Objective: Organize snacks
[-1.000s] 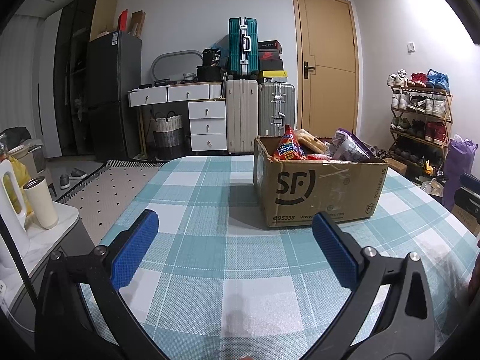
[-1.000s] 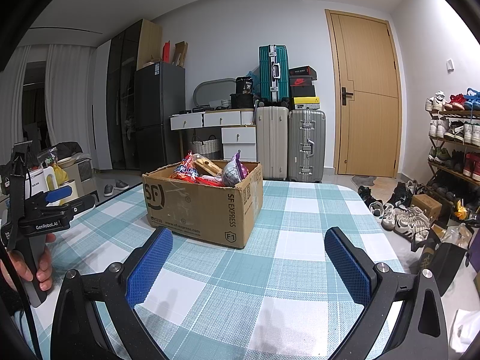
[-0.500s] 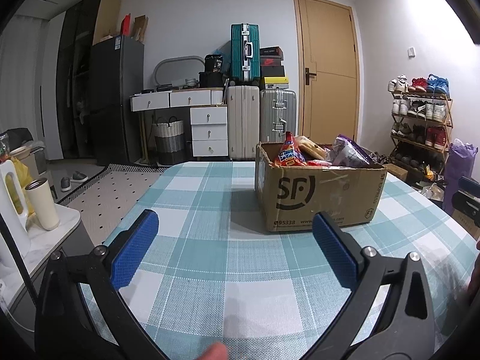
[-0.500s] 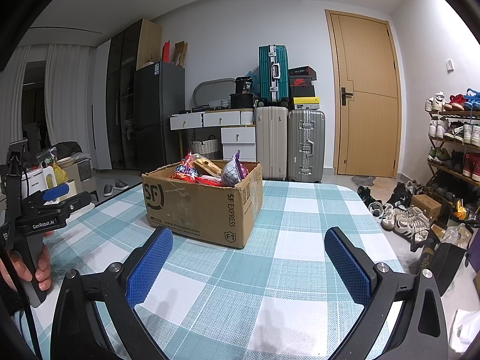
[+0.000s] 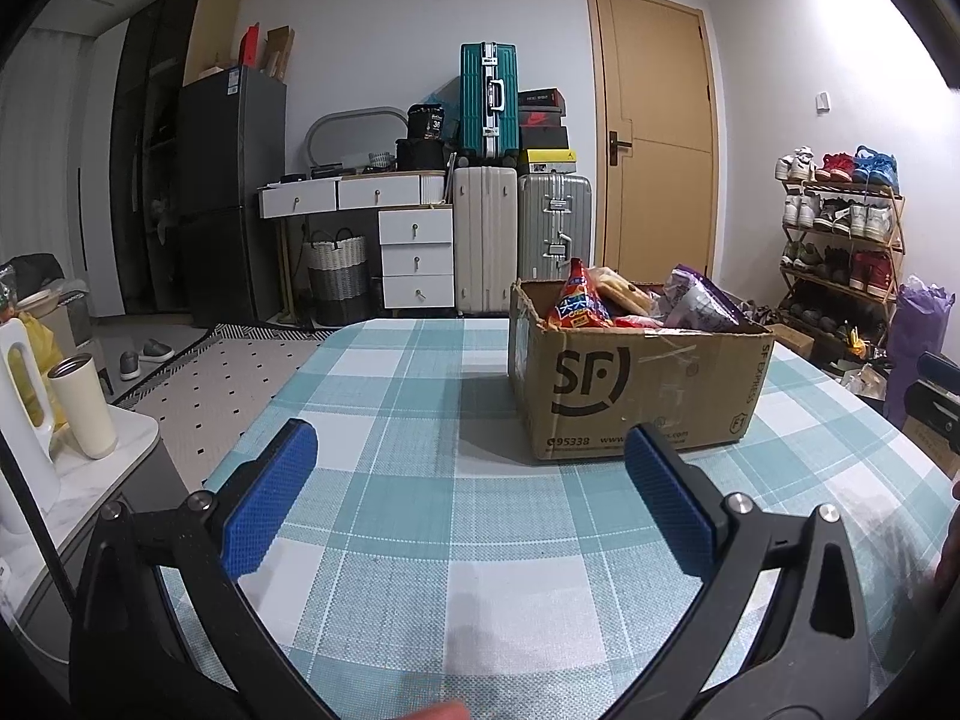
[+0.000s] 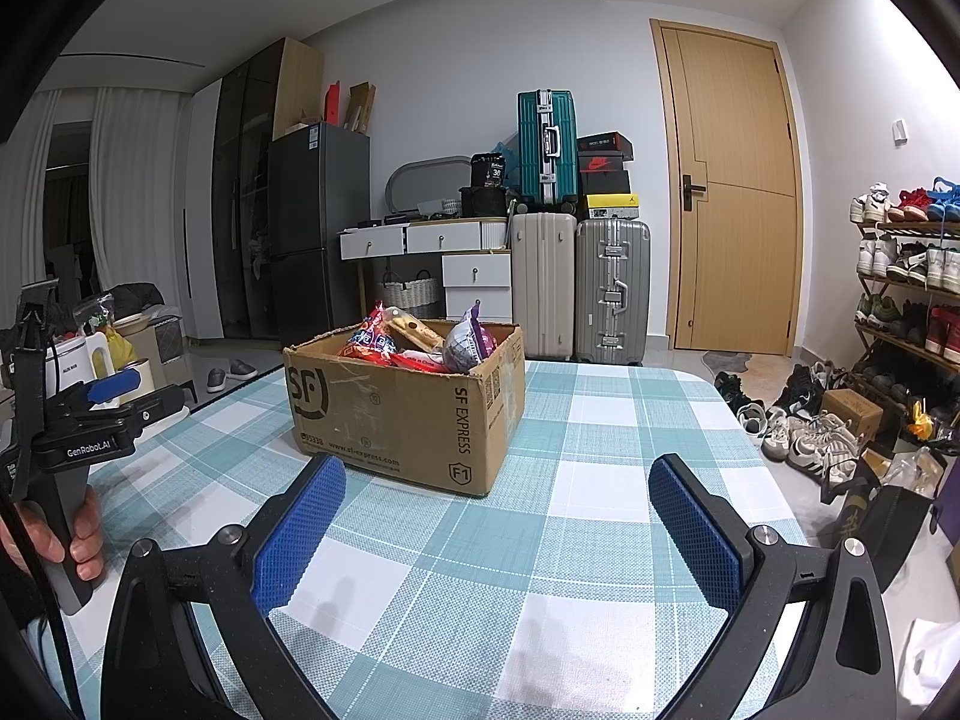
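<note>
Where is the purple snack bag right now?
The purple snack bag stands inside the cardboard box on the checked table, at the box's right end in the left view, beside the red packets.
</note>
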A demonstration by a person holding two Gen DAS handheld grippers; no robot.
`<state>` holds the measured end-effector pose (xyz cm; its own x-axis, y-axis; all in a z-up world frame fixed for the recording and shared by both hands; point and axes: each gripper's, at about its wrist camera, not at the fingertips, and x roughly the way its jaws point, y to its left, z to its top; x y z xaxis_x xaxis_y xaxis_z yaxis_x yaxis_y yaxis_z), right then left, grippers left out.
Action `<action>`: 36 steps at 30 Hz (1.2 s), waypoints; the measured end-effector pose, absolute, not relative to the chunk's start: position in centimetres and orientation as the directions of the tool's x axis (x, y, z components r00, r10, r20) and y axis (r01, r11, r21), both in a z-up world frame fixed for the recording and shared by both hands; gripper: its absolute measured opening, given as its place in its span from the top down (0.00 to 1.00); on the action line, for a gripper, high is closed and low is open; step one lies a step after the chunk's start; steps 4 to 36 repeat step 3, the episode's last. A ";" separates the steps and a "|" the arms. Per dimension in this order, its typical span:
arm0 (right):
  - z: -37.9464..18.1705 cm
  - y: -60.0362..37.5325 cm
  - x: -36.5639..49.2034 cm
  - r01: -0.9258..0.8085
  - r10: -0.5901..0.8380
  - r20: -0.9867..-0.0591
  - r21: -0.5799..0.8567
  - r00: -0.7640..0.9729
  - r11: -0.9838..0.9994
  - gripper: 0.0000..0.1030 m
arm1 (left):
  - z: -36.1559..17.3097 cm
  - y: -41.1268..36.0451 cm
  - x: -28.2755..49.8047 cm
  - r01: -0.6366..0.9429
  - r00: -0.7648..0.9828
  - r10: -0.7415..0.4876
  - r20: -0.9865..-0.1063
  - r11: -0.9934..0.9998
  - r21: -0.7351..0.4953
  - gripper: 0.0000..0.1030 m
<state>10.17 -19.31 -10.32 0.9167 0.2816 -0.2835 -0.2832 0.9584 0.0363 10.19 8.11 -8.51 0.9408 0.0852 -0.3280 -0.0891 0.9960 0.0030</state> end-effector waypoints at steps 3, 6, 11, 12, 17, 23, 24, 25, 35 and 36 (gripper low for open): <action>-10.3 -19.3 10.2 -0.283 0.282 -0.284 0.036 0.917 0.958 0.00 | -8.6 8.0 10.3 -0.082 0.940 0.080 -0.331 0.997 0.009 0.01; -10.3 -19.3 10.2 -0.283 0.282 -0.284 0.036 0.917 0.958 0.00 | -8.6 8.0 10.3 -0.082 0.940 0.080 -0.331 0.997 0.009 0.01; -10.3 -19.3 10.2 -0.283 0.282 -0.284 0.036 0.917 0.958 0.00 | -8.6 8.0 10.3 -0.082 0.940 0.080 -0.331 0.997 0.009 0.01; -10.3 -19.3 10.2 -0.283 0.282 -0.284 0.036 0.917 0.958 0.00 | -8.6 8.0 10.3 -0.082 0.940 0.080 -0.331 0.997 0.009 0.01; -10.3 -19.3 10.2 -0.283 0.282 -0.284 0.036 0.917 0.958 0.00 | -8.6 8.0 10.3 -0.082 0.940 0.080 -0.331 0.997 0.009 0.01; -10.3 -19.3 10.2 -0.283 0.282 -0.284 0.036 0.917 0.958 0.00 | -8.6 8.0 10.3 -0.082 0.940 0.080 -0.331 0.997 0.009 0.01; -10.3 -19.3 10.2 -0.283 0.282 -0.284 0.036 0.917 0.958 0.00 | -8.6 8.0 10.3 -0.082 0.940 0.080 -0.331 0.997 0.009 0.01; -10.3 -19.3 10.2 -0.283 0.282 -0.284 0.036 0.917 0.958 0.00 | -8.6 8.0 10.3 -0.082 0.940 0.080 -0.331 0.997 0.009 0.01; -10.3 -19.3 10.2 -0.283 0.282 -0.284 0.036 0.917 0.958 0.00 | -8.6 8.0 10.3 -0.082 0.940 0.080 -0.331 0.997 0.009 0.01; -10.3 -19.3 10.2 -0.283 0.282 -0.284 0.036 0.917 0.958 0.00 | -8.6 8.0 10.3 -0.082 0.940 0.080 -0.331 0.997 0.009 0.01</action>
